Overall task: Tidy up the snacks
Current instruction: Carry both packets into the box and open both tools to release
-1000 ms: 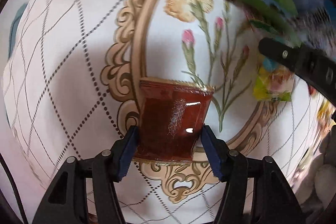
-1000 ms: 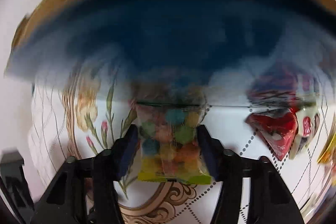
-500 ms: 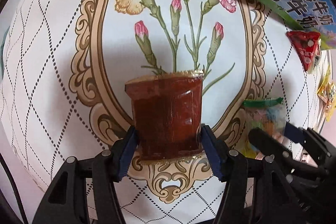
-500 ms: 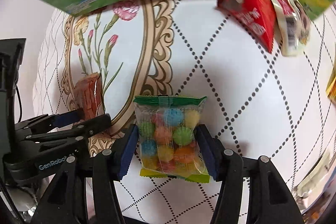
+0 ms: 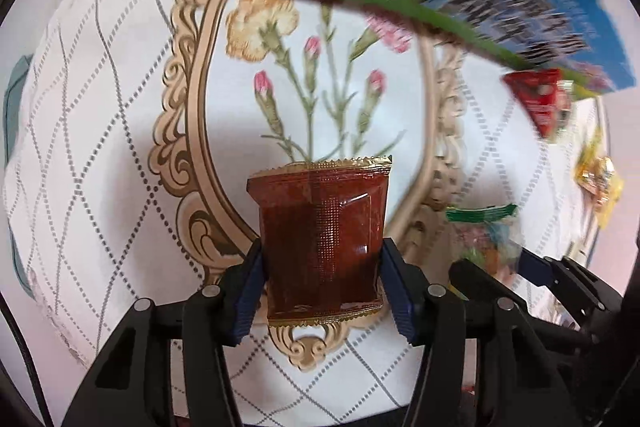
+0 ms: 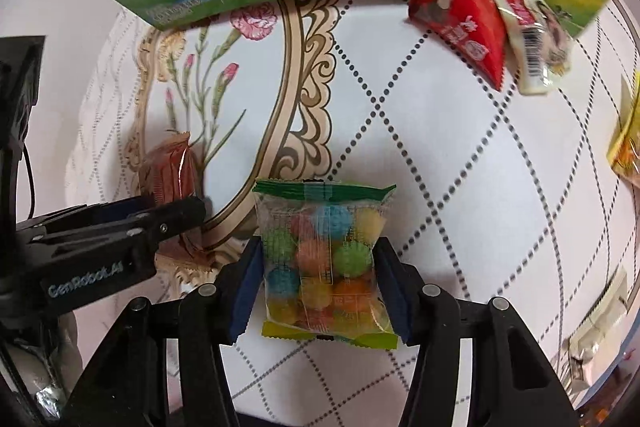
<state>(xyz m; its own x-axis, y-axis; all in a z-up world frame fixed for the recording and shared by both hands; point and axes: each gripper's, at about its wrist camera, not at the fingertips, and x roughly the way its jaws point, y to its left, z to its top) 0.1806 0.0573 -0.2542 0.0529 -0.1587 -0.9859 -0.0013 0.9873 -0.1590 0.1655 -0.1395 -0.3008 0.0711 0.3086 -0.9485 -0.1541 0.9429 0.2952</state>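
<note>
Left hand-held gripper (image 5: 322, 279) just closed tighter, clamps brown snack packet (image 5: 320, 239). Right hand-held gripper (image 6: 320, 291) just closed tighter, clamps colourful candy bag (image 6: 326, 263) above patterned worktop (image 6: 460, 167).

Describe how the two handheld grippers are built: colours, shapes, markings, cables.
Both grippers look alike. The left gripper and the right gripper each have two black plastic fingers with triangular cut-outs and silver pivot screws, tipped with dark blue pads. Seen from the right wrist view, the left gripper's body carries white "GenRobot.AI" lettering, and a thin black cable runs beside it. No hands or sleeves show.
</note>
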